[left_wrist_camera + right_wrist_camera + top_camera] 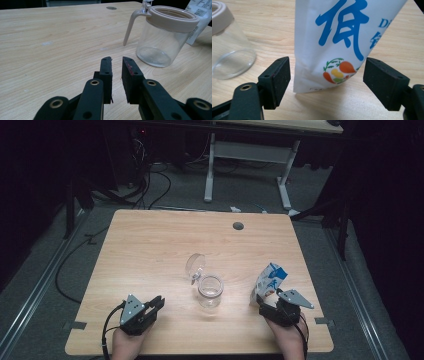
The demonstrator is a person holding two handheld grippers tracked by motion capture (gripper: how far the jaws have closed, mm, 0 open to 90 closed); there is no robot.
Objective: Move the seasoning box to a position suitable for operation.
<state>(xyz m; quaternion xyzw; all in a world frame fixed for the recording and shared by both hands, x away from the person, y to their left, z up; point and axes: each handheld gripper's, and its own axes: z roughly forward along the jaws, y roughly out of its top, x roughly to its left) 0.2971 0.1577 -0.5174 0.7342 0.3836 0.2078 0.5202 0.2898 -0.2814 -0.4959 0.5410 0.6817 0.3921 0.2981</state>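
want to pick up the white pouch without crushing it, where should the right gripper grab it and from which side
Grip the white pouch low on its body, just above the base, coming in level from the person's side. It stands upright on the table, and the right gripper already has its open jaws on either side of the narrow lower part, not yet touching. The base looks stiffer than the top, so it likely buckles less.

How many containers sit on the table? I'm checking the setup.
2: a clear jar with its lid open at the centre, and a white pouch standing to its right, between the right gripper's jaws.
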